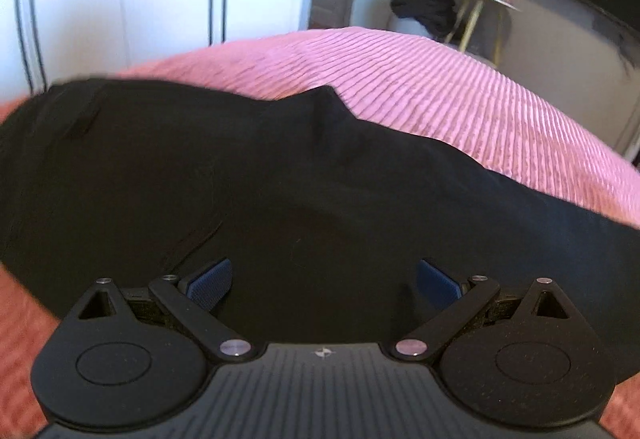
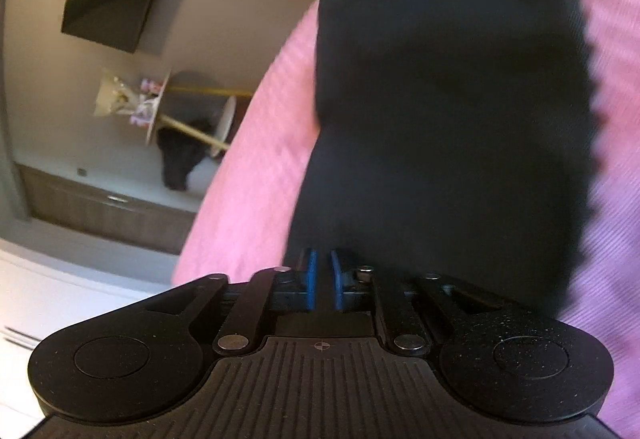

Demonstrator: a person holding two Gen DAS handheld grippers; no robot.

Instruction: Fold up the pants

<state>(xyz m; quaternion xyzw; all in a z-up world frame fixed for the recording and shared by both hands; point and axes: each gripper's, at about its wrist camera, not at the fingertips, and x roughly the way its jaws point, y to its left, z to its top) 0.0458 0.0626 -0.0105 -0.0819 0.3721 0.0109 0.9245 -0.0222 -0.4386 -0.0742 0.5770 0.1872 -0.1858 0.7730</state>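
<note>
The left gripper (image 1: pixel 323 281) is hovering wide open over black pants (image 1: pixel 256 175) lying on a pink bedspread (image 1: pixel 460 95), while the right gripper (image 2: pixel 323 275) is nearly closed at their near edge; whether it pinches cloth is unclear. Next, seemingly, a fold needing both edges gripped.

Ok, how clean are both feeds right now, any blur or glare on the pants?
Left wrist view: black pants read as a dark mass with faint creases, the far waist edge smeared, the pink bedspread sharp, fisheye-curved. Right wrist view: rolled sideways, motion-blurred throughout, the pants featureless. No glare in either.
</note>
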